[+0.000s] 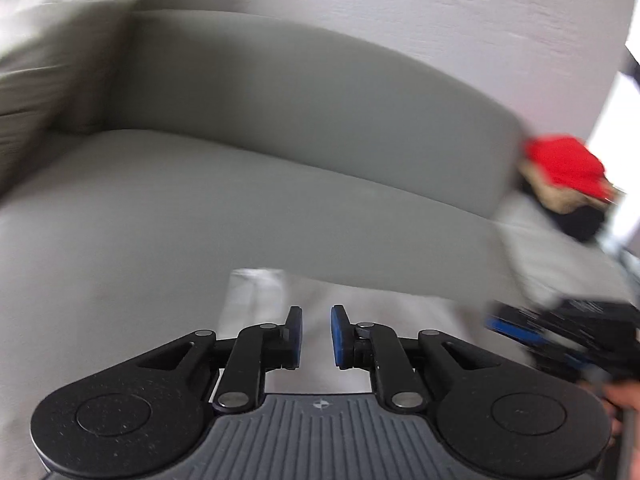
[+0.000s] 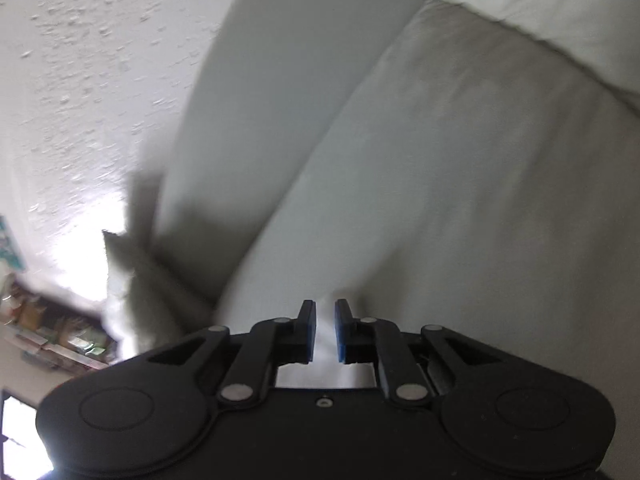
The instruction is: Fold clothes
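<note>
The left tongs [image 1: 316,336] stand a little apart with nothing between the blue pads, hovering just over a pale, whitish garment [image 1: 272,300] that lies on the grey sofa seat [image 1: 140,220]. The right tongs [image 2: 325,330] show a narrower gap, and a strip of the same pale cloth [image 2: 326,344] appears in it; whether the pads are actually pinching that cloth or merely hanging above it cannot be told, since both views are blurred. In the left view the right tongs appear as a dark, smeared shape low at the right edge, over the garment's far side. Beyond them runs the sofa backrest [image 1: 320,100], and at its far end sits a heap of other clothes [image 1: 568,176], red on top, tan and dark below. As a judgement, folding is at an early stage: the pale piece looks spread rather than folded, no neat stack shows, and the heap seems to be waiting its turn.
</note>
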### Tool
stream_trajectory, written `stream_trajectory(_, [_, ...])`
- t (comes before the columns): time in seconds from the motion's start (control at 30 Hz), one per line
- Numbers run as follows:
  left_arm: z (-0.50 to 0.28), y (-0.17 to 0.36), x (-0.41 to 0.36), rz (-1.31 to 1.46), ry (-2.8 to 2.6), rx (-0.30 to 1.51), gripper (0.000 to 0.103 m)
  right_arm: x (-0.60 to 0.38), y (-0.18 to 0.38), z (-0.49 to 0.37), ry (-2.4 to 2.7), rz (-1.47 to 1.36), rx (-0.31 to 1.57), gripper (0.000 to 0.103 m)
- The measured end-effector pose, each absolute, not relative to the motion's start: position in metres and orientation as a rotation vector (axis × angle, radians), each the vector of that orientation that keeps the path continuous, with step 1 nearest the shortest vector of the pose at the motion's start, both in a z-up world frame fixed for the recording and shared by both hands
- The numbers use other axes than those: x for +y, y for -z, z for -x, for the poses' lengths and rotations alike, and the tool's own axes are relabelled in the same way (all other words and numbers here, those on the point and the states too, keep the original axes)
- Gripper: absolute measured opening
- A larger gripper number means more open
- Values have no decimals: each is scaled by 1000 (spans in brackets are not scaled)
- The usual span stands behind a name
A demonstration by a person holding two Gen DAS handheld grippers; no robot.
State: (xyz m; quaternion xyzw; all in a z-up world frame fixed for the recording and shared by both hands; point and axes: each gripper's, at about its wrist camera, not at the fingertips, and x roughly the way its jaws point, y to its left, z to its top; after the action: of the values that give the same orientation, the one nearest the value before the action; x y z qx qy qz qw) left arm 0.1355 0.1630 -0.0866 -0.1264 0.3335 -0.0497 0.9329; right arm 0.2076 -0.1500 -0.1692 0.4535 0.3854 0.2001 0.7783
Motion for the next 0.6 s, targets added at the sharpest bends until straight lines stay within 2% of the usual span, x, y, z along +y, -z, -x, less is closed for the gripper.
stream_trajectory(0.17, [-168, 98, 132, 155, 167, 741, 16, -113, 167, -220, -577, -918, 901, 12])
stream_trajectory(0.27, [-194, 124, 135, 167, 137, 827, 17, -90, 189, -232, -574, -888, 1012, 11])
stream_trajectory(0.3, [-202, 131, 137, 162, 115, 846, 23, -89, 198, -235, -557, -903, 1022, 0])
stream_trajectory(0.33, [-209, 133, 140, 139, 72, 841, 23, -88, 206, -238, -539, -917, 1027, 0])
stream_trajectory(0.4, [-219, 139, 151, 146, -18, 833, 20, -92, 208, -241, -481, -923, 967, 0])
stream_trajectory(0.43, [-223, 142, 158, 166, -65, 831, 12, -94, 209, -243, -452, -922, 937, 0])
stream_trajectory(0.53, [-225, 143, 179, 279, -168, 816, 13, -92, 205, -245, -351, -819, 864, 0])
stream_trajectory(0.6, [-219, 137, 182, 248, -258, 788, 12, -91, 199, -241, -237, -746, 821, 0])
